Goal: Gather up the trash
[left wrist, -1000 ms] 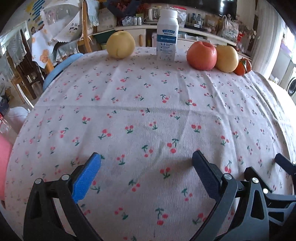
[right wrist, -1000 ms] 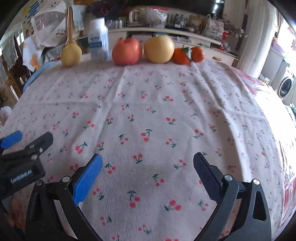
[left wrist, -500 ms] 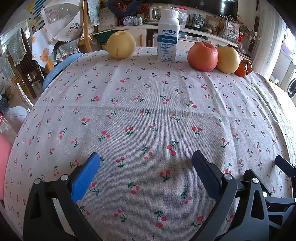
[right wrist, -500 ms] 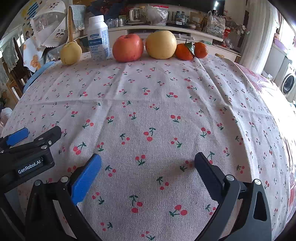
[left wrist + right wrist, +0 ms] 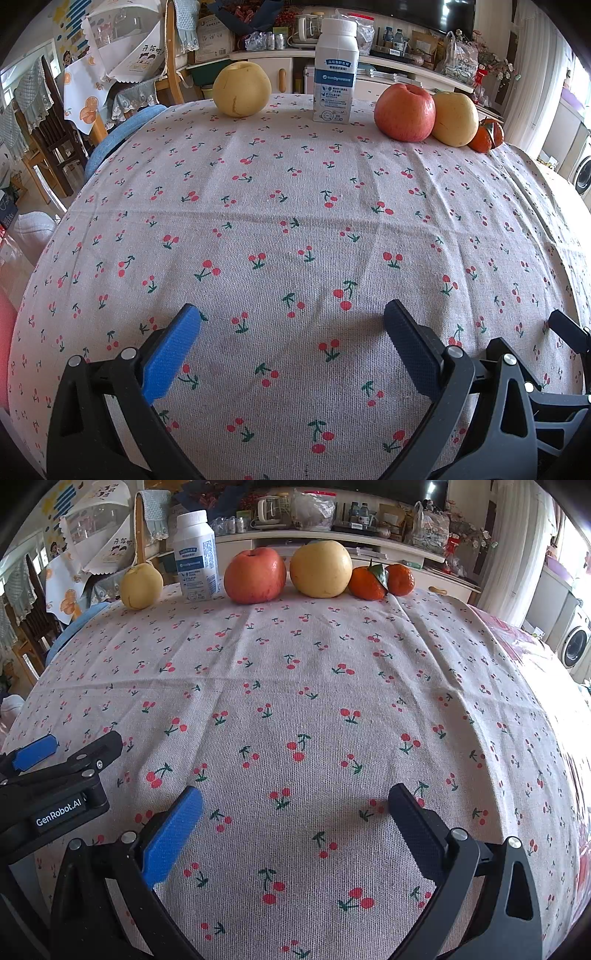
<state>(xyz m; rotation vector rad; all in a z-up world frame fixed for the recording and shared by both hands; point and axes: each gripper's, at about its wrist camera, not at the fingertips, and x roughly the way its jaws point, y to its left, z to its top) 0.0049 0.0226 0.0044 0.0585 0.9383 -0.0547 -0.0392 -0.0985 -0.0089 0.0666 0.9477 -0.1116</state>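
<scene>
1. Both grippers are advancing over the worktop point(image 5: 295, 221) toward the far-edge row.
2. Left gripper point(image 5: 291, 321) and right gripper point(image 5: 295, 803) are hovering, jaws apart, empty.
3. White bottle point(image 5: 337, 72) is standing upright, capped, between pear point(image 5: 242, 88) and apple point(image 5: 404, 112); contents can't tell.

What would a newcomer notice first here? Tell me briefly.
First, the row along the far edge of the cherry-print tablecloth: a yellow pear, a white bottle, a red apple, a second, larger pear and two tangerines. Nearer, the left gripper and right gripper hang open above the cloth.
</scene>
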